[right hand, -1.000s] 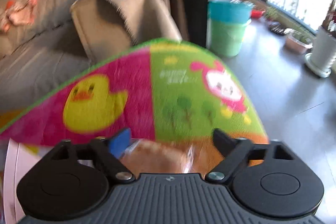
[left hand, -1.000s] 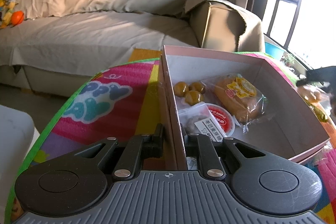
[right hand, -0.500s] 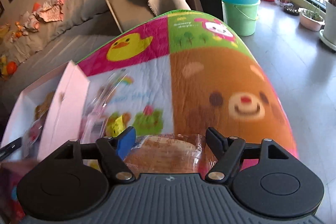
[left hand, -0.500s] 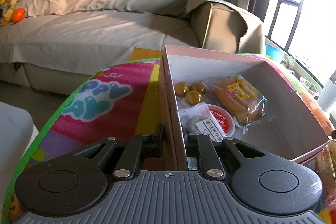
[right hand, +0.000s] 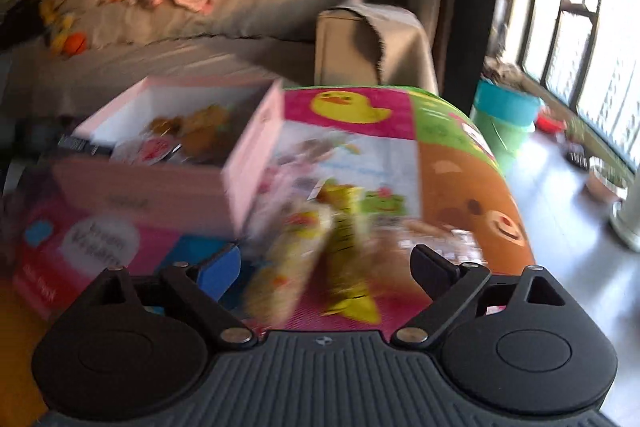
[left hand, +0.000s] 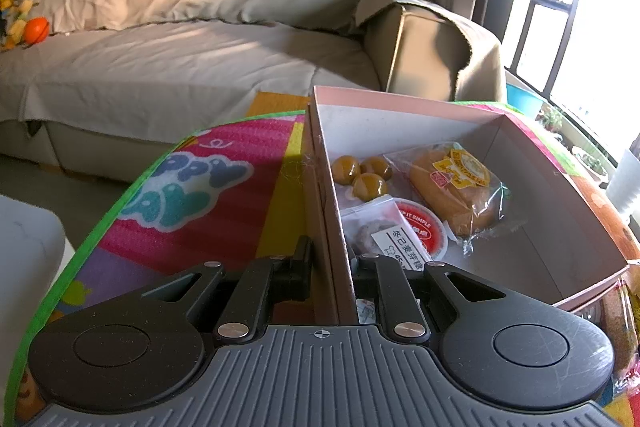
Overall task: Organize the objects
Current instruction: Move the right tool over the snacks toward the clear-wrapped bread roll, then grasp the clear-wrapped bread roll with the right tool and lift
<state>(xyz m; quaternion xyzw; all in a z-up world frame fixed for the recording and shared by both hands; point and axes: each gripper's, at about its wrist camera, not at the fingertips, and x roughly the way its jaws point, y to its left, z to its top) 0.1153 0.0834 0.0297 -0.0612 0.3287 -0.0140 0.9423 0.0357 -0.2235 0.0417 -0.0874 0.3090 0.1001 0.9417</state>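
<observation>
My left gripper (left hand: 332,267) is shut on the left wall of the open pink box (left hand: 400,103). Inside the box lie three brown round snacks (left hand: 362,173), a wrapped bread (left hand: 452,187), a red-lidded cup (left hand: 420,227) and a labelled clear packet (left hand: 380,231). In the blurred right wrist view, my right gripper (right hand: 328,269) hovers over the play mat just right of the pink box (right hand: 160,195), and its jaws are opening. A tan snack packet (right hand: 292,263) and a yellow one (right hand: 352,255) show between the fingers, and neither pad presses on them.
The colourful play mat (left hand: 192,195) covers the table. A covered sofa (left hand: 180,67) stands behind it. A red-pink carton (right hand: 72,251) lies at the box's near side. Teal and green buckets (right hand: 504,123) and a white pot (right hand: 628,219) stand on the floor by the window.
The right gripper swept left across the mat until the pink box came into view, and its jaws widened off the wrapped snack they held. The left gripper kept its grip and did not move.
</observation>
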